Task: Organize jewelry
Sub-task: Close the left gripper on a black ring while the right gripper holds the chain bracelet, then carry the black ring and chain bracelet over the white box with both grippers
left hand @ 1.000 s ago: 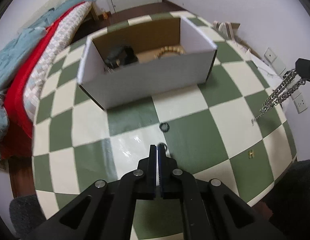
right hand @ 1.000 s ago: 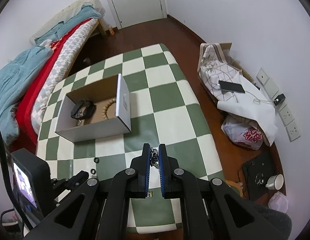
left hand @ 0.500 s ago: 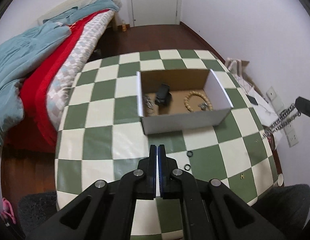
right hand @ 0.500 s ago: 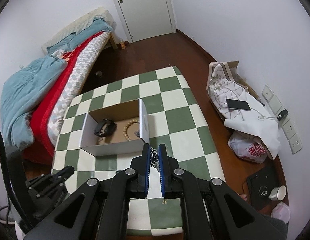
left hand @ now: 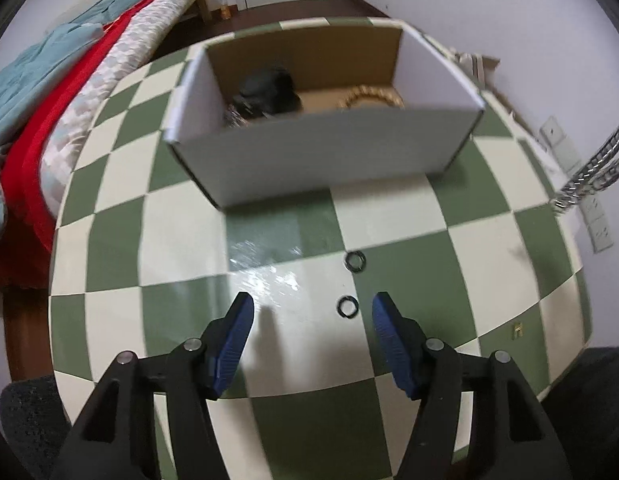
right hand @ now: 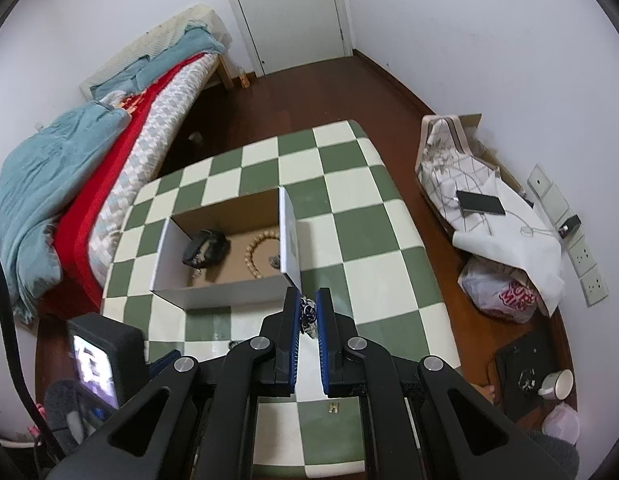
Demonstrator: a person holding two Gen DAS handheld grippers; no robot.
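Note:
A white cardboard box (left hand: 325,156) stands on the green-and-cream checked table (left hand: 409,264). It holds a black item (left hand: 269,90) and a bead bracelet (left hand: 371,96); both show in the right wrist view, the black item (right hand: 205,246) and the bracelet (right hand: 259,250). Two small black rings (left hand: 355,260) (left hand: 347,306) lie in front of the box. My left gripper (left hand: 312,312) is open, low over the table, the nearer ring between its fingertips. My right gripper (right hand: 308,312) is shut on a silver chain (right hand: 308,312), high above the table's near right; the chain hangs at the left view's right edge (left hand: 593,172).
A small gold H-shaped piece (left hand: 517,330) lies near the table's front right corner. A bed with red and teal blankets (right hand: 69,168) runs along the left. Bags, a phone (right hand: 480,203) and a cup (right hand: 557,384) sit on the floor at the right.
My left gripper has opened and dropped down close to the table, around the nearer ring. My right gripper, still gripping the chain, has risen a little.

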